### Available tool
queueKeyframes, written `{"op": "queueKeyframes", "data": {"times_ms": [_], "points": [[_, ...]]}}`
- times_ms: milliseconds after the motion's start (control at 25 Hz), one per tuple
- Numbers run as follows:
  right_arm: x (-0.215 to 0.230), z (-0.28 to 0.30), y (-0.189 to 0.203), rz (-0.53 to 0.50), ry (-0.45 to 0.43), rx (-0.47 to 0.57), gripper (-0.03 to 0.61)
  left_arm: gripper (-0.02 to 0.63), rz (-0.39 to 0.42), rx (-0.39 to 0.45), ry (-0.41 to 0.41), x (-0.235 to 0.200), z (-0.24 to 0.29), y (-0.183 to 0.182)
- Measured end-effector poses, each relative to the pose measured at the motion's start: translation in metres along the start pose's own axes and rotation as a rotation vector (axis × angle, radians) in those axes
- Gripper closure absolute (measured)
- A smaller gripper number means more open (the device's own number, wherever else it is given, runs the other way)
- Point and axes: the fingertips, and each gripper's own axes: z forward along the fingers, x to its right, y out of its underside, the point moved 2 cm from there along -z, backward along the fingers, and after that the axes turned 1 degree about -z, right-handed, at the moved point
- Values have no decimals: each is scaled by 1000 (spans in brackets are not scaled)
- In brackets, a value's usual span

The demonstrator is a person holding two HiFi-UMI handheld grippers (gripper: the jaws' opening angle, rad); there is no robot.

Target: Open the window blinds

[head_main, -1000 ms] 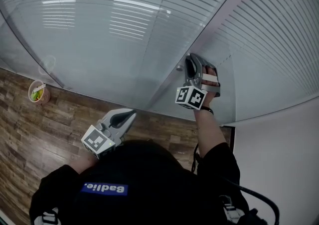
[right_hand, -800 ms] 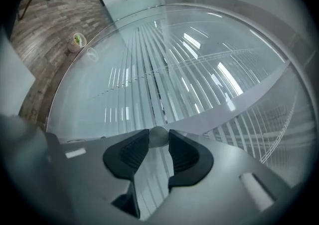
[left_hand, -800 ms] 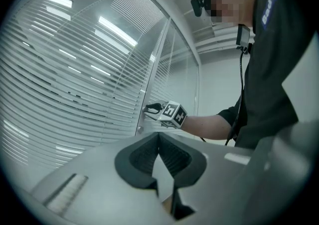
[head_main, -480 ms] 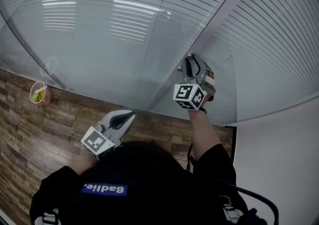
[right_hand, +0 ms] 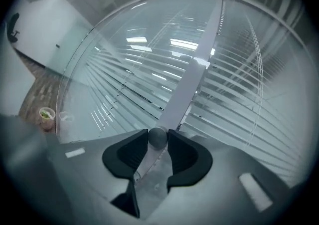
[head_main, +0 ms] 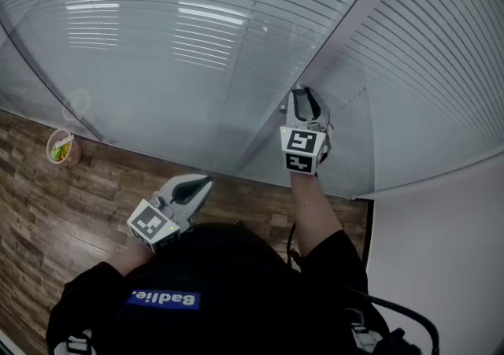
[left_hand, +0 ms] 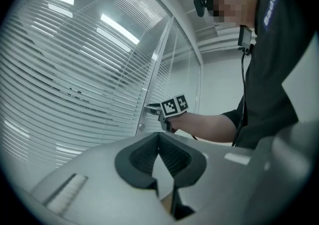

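We judged the knob-turning step in hand on the blinds (head_main: 197, 31) flanking the post (head_main: 346, 27). The right gripper (head_main: 300, 97) pointed level at the post, pads touching the knob (right_hand: 158, 137), its jaws just opening. Next move: regrip, twist further. The left gripper (left_hand: 159, 139) hung closed and empty, below the post.

White slatted blinds (head_main: 157, 31), dark grey knob (right_hand: 158, 137), brown wood-grain floor (head_main: 47, 220), black sleeve (head_main: 335, 255)
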Motion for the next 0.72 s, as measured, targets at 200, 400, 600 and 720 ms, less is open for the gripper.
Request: {"op": "queueKeyframes", "data": {"times_ms": [200,400,600,720], "points": [[6,0,0,170,-9,4,452,614,1,-1,4,-2,-1,0],[14,1,-2,329,-25,7,453,614,-3,-7,1,-1,0,-5],[11,1,4,451,-36,7,452,614,16,-11,13,-5,-6,6],[13,0,7,554,-52,10,453,614,4,-7,8,-4,-6,6]]}}
